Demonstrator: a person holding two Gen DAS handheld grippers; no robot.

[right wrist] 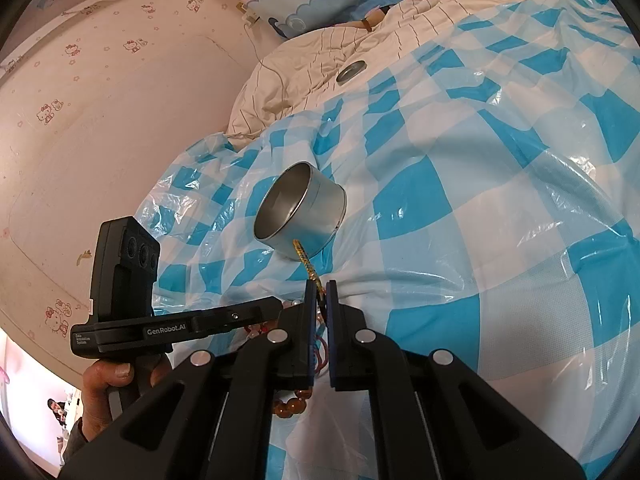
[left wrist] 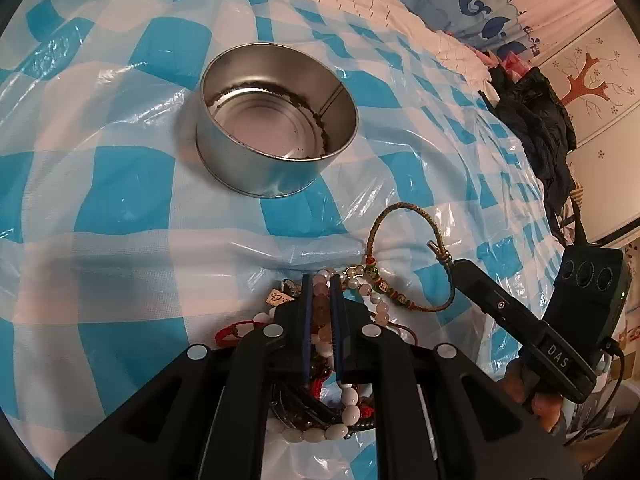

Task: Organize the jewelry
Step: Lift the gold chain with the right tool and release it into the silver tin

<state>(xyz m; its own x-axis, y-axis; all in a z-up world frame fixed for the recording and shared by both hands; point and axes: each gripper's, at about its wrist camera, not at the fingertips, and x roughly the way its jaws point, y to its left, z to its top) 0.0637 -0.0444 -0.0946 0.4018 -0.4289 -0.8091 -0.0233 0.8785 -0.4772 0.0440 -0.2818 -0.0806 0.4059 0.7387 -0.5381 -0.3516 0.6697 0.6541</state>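
- Left wrist view, left side: a blue-and-white checked plastic sheet [left wrist: 120, 208] is seen spread over a bed, wrinkled and glossy.
- Left wrist view, upper centre: an open round metal tin [left wrist: 276, 120] is shown standing upright on the sheet, empty apart from dark residue around its inner base.
- Left wrist view, lower centre: the left gripper [left wrist: 320, 280] is shown with its jaws closed onto a pale pink bead bracelet [left wrist: 320, 304], the beads being pinched between the blue pads. A heap of jewelry [left wrist: 320, 408] (white oval beads, red cord, dark beads) lies beneath and around the jaws, near the tin but apart from it.
- Left wrist view, right of centre: a braided cord bracelet [left wrist: 400, 236] is seen arching up from the heap, its metal end reaching the tip of the right gripper [left wrist: 460, 266].
- Left wrist view, far right: dark clothing [left wrist: 536, 120] is heaped at the bed's edge.
- Right wrist view, left: the left gripper's body is seen held by a hand [right wrist: 116, 380] before a pink patterned wall [right wrist: 100, 120].
- Right wrist view, centre: the tin [right wrist: 320, 204] appears beyond the right gripper [right wrist: 320, 286], whose jaws are closed on the braided cord bracelet [right wrist: 304, 258].
- Right wrist view, upper area: a rumpled white quilt [right wrist: 320, 52] lies beyond the sheet, with a small round lid [right wrist: 351, 71] on it.
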